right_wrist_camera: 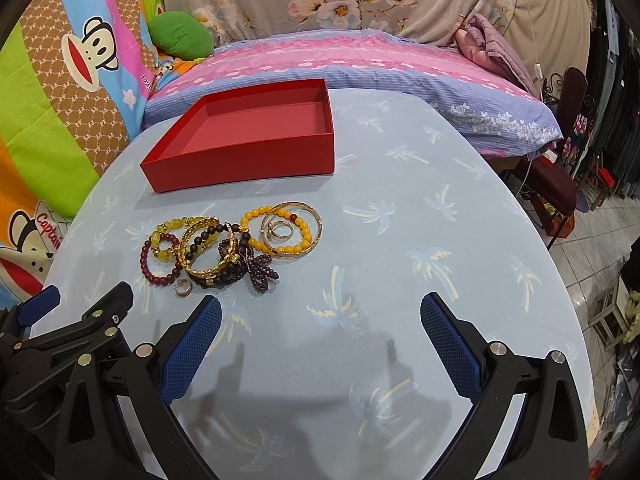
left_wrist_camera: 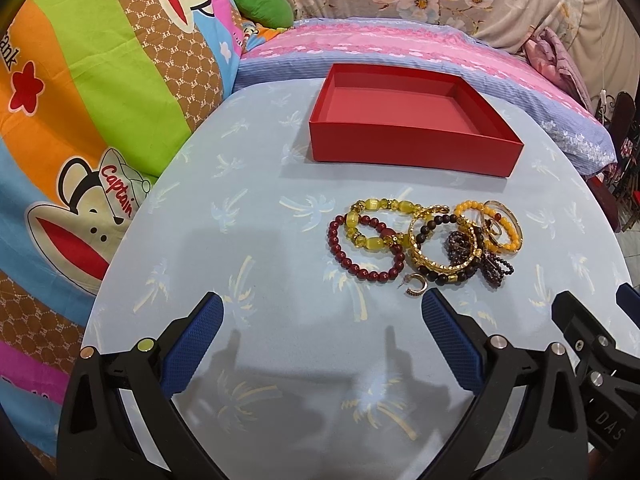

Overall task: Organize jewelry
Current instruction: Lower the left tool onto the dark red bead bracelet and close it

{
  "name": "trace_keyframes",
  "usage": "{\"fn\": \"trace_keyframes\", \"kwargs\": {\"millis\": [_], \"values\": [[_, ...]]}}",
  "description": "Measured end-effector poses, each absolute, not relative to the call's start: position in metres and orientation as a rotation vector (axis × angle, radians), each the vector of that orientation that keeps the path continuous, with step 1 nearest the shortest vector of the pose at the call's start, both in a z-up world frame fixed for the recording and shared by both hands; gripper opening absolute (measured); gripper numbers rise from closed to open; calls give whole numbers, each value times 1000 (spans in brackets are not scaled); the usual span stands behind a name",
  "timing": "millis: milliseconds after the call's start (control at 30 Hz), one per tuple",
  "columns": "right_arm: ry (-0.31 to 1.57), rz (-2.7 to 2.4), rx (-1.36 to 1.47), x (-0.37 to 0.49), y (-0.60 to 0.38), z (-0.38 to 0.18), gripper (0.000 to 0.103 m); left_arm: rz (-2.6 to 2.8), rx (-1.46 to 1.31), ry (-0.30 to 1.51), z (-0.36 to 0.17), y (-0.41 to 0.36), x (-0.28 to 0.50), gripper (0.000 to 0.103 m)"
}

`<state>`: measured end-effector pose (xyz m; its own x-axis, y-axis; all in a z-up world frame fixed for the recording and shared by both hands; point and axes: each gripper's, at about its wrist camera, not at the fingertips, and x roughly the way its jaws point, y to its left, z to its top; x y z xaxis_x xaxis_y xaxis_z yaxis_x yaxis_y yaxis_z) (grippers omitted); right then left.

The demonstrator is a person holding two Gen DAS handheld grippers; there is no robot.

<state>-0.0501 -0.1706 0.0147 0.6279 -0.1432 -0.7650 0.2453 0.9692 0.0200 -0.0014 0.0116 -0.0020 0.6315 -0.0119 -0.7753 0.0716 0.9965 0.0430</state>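
A pile of jewelry [left_wrist_camera: 428, 240] lies on the light blue table [left_wrist_camera: 260, 240]: a dark red bead bracelet [left_wrist_camera: 362, 268], yellow bead bracelets, gold bangles, a small gold hoop earring [left_wrist_camera: 416, 284]. The pile also shows in the right wrist view [right_wrist_camera: 232, 248]. An empty open red box [left_wrist_camera: 412, 120] stands behind it, also in the right wrist view [right_wrist_camera: 248, 136]. My left gripper [left_wrist_camera: 322, 312] is open and empty, just short of the pile. My right gripper [right_wrist_camera: 320, 312] is open and empty, to the right of the pile.
A bed with pink and purple sheets [left_wrist_camera: 400, 48] lies behind the table. A colourful cartoon blanket [left_wrist_camera: 100, 100] hangs at the left. A green cushion [right_wrist_camera: 182, 36] lies at the back. Floor and furniture [right_wrist_camera: 600, 208] are past the table's right edge.
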Motion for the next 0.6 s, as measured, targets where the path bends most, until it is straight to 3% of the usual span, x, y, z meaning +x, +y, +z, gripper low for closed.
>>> {"fn": "trace_keyframes", "kwargs": {"millis": [600], "values": [[919,-235,150,-22,-183,-7,96,-15,32,950,-18,24,37,95]]}}
